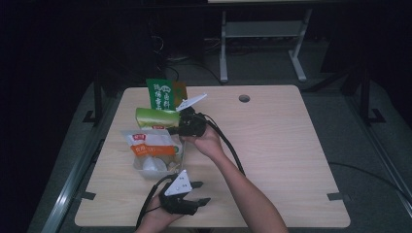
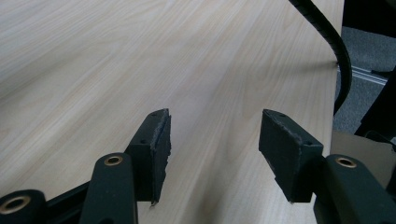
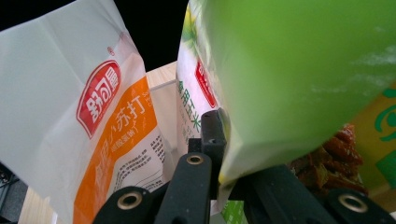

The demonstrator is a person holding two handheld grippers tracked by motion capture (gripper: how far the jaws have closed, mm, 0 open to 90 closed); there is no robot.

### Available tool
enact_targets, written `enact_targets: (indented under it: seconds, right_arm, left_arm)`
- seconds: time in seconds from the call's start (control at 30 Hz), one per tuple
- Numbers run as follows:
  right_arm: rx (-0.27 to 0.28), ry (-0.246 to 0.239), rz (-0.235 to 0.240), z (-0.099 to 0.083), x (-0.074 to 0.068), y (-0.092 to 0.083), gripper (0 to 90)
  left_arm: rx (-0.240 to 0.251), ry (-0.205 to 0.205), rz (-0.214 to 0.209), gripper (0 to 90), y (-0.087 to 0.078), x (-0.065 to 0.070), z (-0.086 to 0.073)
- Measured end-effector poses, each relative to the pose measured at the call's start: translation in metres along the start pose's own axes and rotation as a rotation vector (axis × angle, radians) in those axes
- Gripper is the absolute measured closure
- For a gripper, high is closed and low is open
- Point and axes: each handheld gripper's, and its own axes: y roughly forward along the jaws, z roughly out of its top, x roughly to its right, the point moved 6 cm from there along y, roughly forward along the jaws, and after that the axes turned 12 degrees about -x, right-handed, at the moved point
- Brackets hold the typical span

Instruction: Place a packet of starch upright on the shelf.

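At ten o'clock on the table (image 1: pixel 272 145) we count three pouches: our right gripper (image 3: pixel 219 154) pinches the light-green pouch (image 1: pixel 155 118), a white-and-orange pouch (image 1: pixel 150 143) at its seven o'clock, a dark-green pouch (image 1: pixel 161 93) half hidden behind. Our left gripper (image 2: pixel 212 140) gapes empty.

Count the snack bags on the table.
3 seen: a green bag pinched in the right gripper, a dark green one standing behind it, a white-orange one in front. More may hide between them.

Green bag (image 3: pixel 299 70) blurred, cut by frame edge, hides right jaw tip
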Motion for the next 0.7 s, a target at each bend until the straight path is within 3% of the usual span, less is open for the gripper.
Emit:
enact_targets:
  seconds: [0.2, 0.7]
  right_arm:
    - [-0.003, 0.007, -0.006, -0.002, 0.002, -0.006, 77.4]
    - [0.003, 0.034, -0.021, -0.016, 0.011, -0.042, 57.2]
  left_arm:
    - [-0.003, -0.004, 0.006, 41.1, 0.0, -0.002, 0.0]
    - [-0.01, -0.027, 0.003, 36.4, 0.003, -0.006, 0.002]
